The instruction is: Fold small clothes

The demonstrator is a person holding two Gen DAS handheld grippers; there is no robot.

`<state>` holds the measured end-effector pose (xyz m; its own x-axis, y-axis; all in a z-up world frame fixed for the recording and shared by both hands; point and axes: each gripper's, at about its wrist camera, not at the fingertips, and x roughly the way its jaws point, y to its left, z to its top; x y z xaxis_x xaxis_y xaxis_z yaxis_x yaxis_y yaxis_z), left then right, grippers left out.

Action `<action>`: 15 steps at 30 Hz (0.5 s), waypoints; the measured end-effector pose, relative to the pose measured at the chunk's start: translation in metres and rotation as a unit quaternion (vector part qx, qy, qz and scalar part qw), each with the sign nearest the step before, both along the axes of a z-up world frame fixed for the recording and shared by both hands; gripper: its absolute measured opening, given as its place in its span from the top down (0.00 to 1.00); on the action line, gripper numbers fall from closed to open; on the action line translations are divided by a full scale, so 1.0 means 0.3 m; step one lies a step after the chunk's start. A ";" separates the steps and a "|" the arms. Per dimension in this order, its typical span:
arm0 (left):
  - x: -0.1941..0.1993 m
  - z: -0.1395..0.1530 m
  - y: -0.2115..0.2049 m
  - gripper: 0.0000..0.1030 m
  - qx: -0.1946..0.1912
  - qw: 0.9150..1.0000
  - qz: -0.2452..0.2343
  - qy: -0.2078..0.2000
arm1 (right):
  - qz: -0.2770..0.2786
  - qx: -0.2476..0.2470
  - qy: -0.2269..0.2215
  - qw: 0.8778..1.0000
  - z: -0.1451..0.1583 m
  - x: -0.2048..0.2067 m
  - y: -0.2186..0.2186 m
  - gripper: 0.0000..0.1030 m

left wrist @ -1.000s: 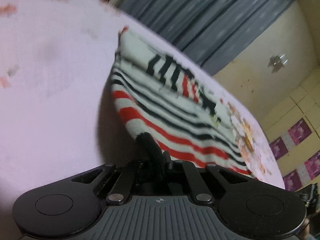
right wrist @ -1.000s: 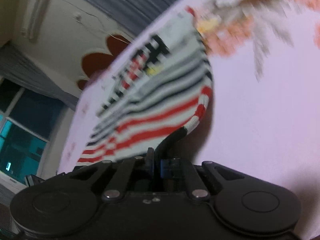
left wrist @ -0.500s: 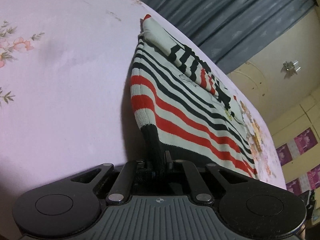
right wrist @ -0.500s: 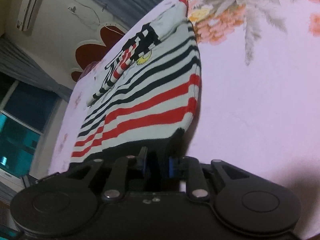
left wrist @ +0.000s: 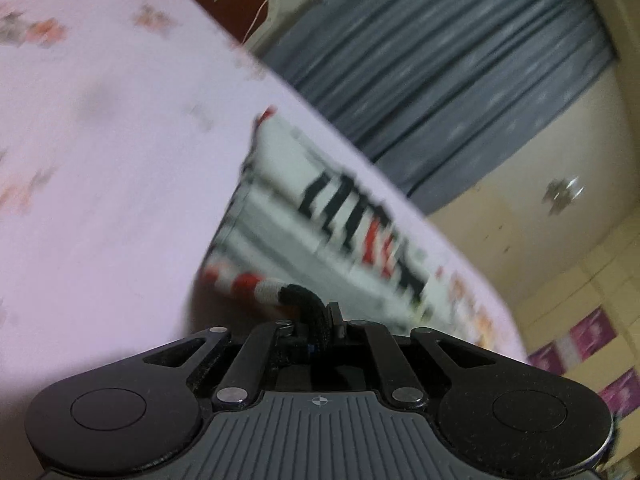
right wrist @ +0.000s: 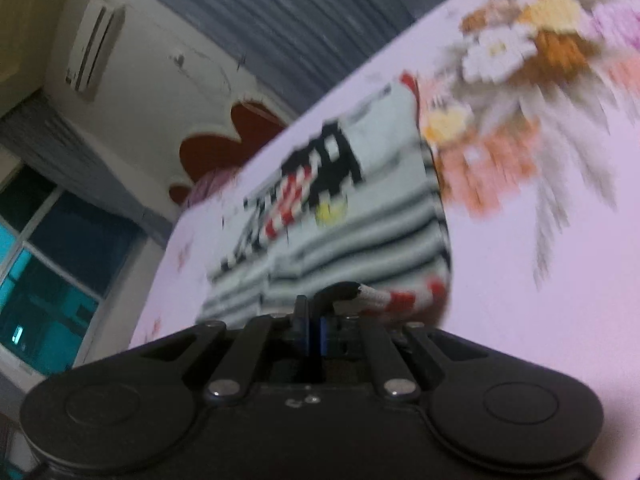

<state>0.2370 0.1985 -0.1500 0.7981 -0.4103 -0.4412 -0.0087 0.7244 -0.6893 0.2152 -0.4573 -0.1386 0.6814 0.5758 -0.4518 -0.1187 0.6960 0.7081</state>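
A small striped sweater (left wrist: pixel 320 216), white with black and red stripes and a black-and-red print, lies on the pink floral bedsheet (left wrist: pixel 100 200). My left gripper (left wrist: pixel 320 320) is shut on the sweater's black hem at its left corner. The hem is lifted and carried over the body. In the right wrist view the sweater (right wrist: pixel 360 200) lies the same way, and my right gripper (right wrist: pixel 320 316) is shut on the black hem at the right corner. Both views are blurred by motion.
The bed (right wrist: pixel 560 240) has a flower pattern to the right of the sweater. Grey curtains (left wrist: pixel 440 60) hang behind the bed. A red headboard (right wrist: pixel 228 136), a window (right wrist: pixel 48 280) and an air conditioner (right wrist: pixel 92 44) stand beyond.
Both grippers have carried the hem forward over the sweater, from stretched out flat half a second ago to folded over the body. The red-striped lower part is now doubled under the hem.
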 end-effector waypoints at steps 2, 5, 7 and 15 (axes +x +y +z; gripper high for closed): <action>0.102 0.043 0.006 0.96 -0.007 1.000 -0.001 -0.012 | -0.019 0.002 -0.014 1.000 0.044 0.090 -0.011 0.95; 0.299 0.086 -0.005 0.96 -0.011 1.000 -0.002 -0.012 | -0.039 0.015 -0.014 0.999 0.092 0.250 -0.028 0.95; 0.431 0.106 -0.015 0.96 -0.011 1.000 -0.003 -0.006 | -0.046 0.014 -0.008 0.999 0.112 0.368 -0.028 0.95; 0.895 0.100 -0.059 0.96 0.014 0.999 -0.026 0.033 | -0.078 0.036 0.046 0.995 0.045 0.782 -0.040 0.95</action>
<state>0.5054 0.1809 -0.1201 0.7451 -0.4371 -0.5038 -0.0154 0.7439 -0.6681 0.4498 -0.4692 -0.1252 0.7235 0.4985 -0.4776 0.0544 0.6485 0.7593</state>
